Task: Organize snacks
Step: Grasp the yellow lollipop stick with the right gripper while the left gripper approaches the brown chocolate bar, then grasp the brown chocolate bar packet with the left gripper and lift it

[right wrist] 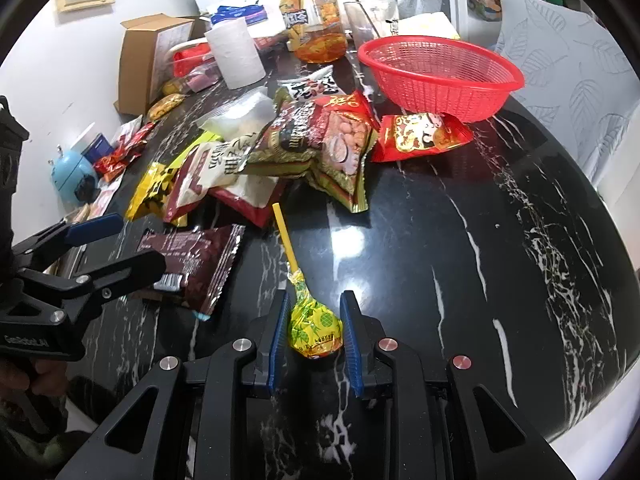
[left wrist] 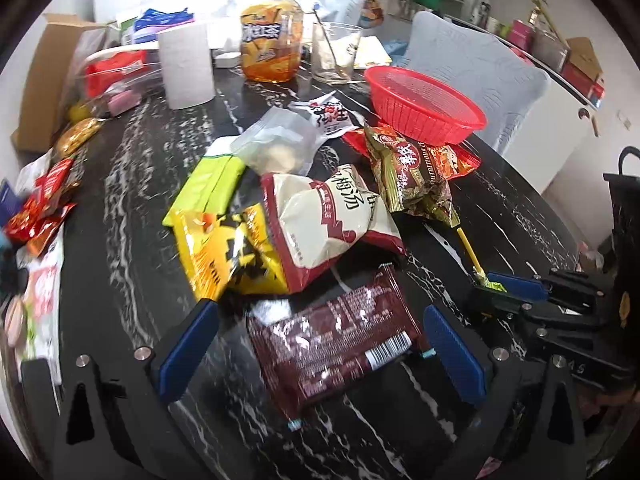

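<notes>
Snacks litter black marble table.

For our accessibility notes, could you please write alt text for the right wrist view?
The right gripper brackets a yellow-wrapped lollipop lying on a black marble table, stick pointing away. Beyond it lie a heap of snack packets and an empty red basket; the left gripper reaches over a dark red packet.

The basket stands behind the snack pile — the lollipop lies nearest, before it.
</notes>
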Demonstrator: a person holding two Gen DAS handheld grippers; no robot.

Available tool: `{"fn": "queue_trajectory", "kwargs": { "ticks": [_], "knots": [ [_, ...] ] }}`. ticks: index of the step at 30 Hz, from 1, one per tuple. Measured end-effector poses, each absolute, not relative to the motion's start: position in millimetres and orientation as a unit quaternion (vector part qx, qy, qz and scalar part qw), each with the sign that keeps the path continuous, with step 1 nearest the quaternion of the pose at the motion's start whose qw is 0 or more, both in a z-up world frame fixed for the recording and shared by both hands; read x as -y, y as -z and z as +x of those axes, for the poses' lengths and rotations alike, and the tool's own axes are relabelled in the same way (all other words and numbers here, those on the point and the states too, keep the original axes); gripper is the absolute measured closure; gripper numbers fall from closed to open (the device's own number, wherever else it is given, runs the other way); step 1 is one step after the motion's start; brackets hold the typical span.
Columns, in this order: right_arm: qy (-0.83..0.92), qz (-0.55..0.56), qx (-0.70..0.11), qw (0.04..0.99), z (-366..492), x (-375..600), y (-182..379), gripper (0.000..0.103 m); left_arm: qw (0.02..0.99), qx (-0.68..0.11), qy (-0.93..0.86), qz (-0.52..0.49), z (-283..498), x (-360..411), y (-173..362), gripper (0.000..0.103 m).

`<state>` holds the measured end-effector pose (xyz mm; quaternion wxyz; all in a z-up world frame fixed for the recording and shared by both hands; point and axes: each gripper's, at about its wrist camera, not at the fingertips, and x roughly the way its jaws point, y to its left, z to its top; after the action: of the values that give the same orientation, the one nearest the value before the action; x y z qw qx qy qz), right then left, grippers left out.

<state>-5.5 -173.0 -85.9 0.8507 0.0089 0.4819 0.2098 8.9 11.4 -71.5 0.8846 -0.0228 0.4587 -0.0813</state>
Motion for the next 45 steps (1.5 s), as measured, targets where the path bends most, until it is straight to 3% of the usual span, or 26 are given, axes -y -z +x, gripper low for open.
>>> {"fn": "queue_trajectory", "kwargs": {
  "ticks": [17,26,33,36,38,42,44,45],
  "knots": [
    [-0.206,0.010,-0.491,0.846,6,170,85,0.078,0.843,-0.515,0.145,-0.056,2,-7,92,0.000],
    [-0.213,0.009,-0.494,0.843,5,168,85,0.078,0.884,-0.446,0.137,0.005,-5,-3,67,0.000],
    [-0.212,0.015,-0.494,0.843,4,174,85,0.078,0.868,-0.459,0.186,0.041,15,12,77,0.001],
    [-0.206,0.021,-0.492,0.846,2,179,85,0.078,0.857,-0.474,0.194,0.047,21,17,86,0.007],
    [-0.202,0.024,-0.491,0.847,1,182,85,0.078,0.852,-0.484,0.193,0.053,19,20,91,0.023],
    [-0.195,0.029,-0.490,0.849,0,186,85,0.078,0.853,-0.486,0.182,0.051,11,19,89,0.030],
    [-0.196,0.028,-0.490,0.849,0,186,85,0.078,0.855,-0.486,0.177,0.048,6,18,87,0.040],
    [-0.197,0.028,-0.490,0.849,0,186,85,0.078,0.855,-0.487,0.172,0.045,3,17,85,0.041]
  ]
}}
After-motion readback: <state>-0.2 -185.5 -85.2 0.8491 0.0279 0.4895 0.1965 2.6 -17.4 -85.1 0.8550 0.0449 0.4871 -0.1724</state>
